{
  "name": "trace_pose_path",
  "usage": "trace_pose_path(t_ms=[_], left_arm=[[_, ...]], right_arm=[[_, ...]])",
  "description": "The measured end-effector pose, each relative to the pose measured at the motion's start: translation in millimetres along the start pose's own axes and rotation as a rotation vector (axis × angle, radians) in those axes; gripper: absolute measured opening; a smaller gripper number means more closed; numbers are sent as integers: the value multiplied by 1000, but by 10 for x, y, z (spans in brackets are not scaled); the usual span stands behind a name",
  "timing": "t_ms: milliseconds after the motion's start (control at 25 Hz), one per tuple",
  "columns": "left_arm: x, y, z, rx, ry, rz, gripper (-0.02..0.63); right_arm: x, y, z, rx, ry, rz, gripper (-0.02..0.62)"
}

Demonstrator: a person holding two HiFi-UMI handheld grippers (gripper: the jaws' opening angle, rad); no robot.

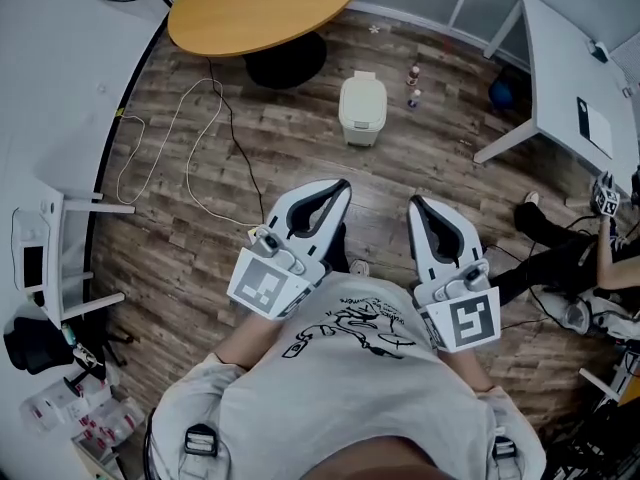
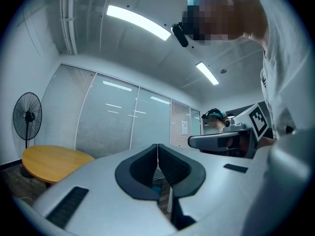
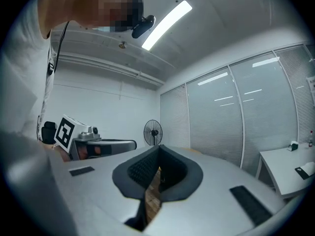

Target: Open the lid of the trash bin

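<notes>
Both closed, empty: left tongs (image 1: pixel 343 185) and right tongs (image 1: pixel 415 202); trash bin (image 1: pixel 361 116) well ahead, lid (image 1: pixel 363 87) seemingly down, cable (image 1: pixel 233 133) leftward.

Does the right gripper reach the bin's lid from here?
Probably not yet: the right gripper is held far back, and the trash bin stands apart ahead, with only floor between.

The wooden floor (image 1: pixel 385 183) in front of the trash bin (image 1: pixel 362 108) lies bare, so the near side is open. A round table (image 1: pixel 262 3) crowds the far left, and small bottles (image 1: pixel 413 83) stand near its right. Cables (image 1: pixel 234 133) trail over the floor at left, and a desk leg (image 1: pixel 505 140) slants in at right.
</notes>
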State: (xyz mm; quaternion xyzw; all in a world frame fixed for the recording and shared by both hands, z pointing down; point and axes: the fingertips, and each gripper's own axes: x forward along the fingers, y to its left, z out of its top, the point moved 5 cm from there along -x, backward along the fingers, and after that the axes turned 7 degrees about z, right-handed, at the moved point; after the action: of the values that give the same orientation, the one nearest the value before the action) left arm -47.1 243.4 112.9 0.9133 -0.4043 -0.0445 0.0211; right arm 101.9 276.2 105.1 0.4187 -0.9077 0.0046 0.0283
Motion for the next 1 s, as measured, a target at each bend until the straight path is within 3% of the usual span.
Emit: trace_pose_path(t_ms=[760, 1000], left_arm=[[918, 1585, 56, -23, 2, 15, 20], [1131, 2040, 66, -24, 7, 22, 20]], right_arm=[[1703, -714, 113, 0, 33, 20, 6], [2240, -883, 200, 35, 2, 8, 6]])
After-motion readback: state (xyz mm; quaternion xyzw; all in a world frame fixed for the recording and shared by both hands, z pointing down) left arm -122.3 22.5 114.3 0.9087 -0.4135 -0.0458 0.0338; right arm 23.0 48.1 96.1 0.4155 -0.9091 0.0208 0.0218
